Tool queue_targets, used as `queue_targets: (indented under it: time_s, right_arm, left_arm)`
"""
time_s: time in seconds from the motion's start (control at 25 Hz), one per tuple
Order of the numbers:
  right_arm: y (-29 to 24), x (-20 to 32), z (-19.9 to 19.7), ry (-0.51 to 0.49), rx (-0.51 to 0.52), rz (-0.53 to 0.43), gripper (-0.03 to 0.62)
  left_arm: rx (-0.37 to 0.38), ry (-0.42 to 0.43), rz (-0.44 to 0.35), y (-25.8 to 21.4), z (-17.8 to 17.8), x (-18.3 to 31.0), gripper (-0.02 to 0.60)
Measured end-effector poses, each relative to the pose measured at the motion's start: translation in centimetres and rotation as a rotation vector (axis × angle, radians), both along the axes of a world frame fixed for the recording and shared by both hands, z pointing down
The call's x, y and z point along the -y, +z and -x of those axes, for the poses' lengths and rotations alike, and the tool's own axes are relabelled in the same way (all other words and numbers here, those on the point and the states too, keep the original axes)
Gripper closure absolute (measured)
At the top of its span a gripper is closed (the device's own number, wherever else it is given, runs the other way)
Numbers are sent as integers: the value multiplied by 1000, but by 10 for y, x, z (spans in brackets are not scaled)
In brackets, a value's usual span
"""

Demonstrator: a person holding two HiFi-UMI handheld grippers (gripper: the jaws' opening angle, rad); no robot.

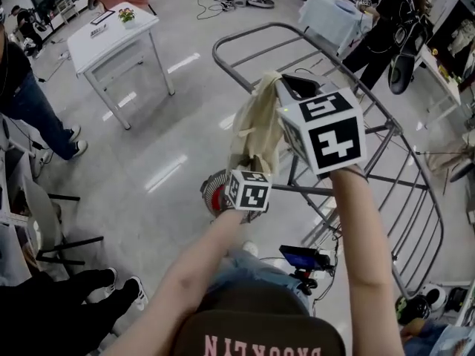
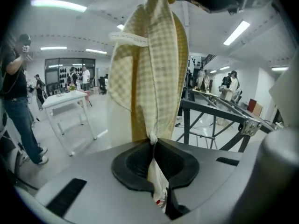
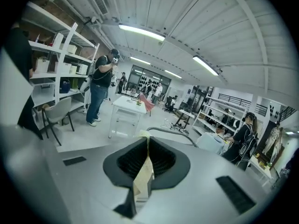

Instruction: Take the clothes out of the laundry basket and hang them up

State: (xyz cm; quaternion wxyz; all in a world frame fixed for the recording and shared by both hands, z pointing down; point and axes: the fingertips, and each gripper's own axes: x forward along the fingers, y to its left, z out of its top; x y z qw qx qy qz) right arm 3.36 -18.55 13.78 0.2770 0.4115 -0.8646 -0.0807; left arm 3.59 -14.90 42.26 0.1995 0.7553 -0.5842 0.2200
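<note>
Cloth (image 1: pixel 256 121): cream check fabric, held up in the air between the two grippers, clear of the floor, just in front of the rack (image 1: pixel 404 150).
Left gripper (image 2: pixel 153 146): clenched on the cloth's lower end. A pinched fold runs between the black pads, and a white tag with a red mark sticks out on the near side.
Right gripper (image 3: pixel 147 149): clenched on the cloth's top edge, with a cream strip caught between its pads.
Head view only: the right gripper sits higher than the left. The marker cubes face the camera and cover the jaws, so neither grip can be read from here. The basket (image 1: pixel 210 191) stands on the floor under the left cube, mostly hidden.
Left gripper view only: the cloth rises from the jaws to the right gripper's dark underside at the top, and a thin loop crosses the fabric.
Right gripper view only: barely a tip of cloth shows past the jaws. The rack's curved top bar lies beyond, and shelving with boxes stands at the left.
Table (image 1: pixel 111 32): white, well apart from the rack, seen in all three views.
People: several stand around the room's edges.
</note>
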Motion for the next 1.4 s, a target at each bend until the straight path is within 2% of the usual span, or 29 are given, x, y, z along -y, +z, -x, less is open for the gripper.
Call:
queue_targets:
  time_s: [0.2,0.32,0.72,1.12,1.4]
  right_arm:
    - [8,12,-23,-7,-12,-9,580]
    - [11,15,-31,-16,-19,0,580]
    - [21,19,-80,-19,18,35,580]
    - [20,1,-120,-14,83,4,580]
    - [13,-5,-121,35,67,-50,580]
  left_arm:
    - [-82,103,-3,-9,12,-17,569]
    - [-92,137,-8,-23,31,-30,569]
    - [-9,206,-80,-91,87,-43,569]
    - [116,136,-202,-156,108,-39,569]
    - [181,164,-244,-180,126,-13,569]
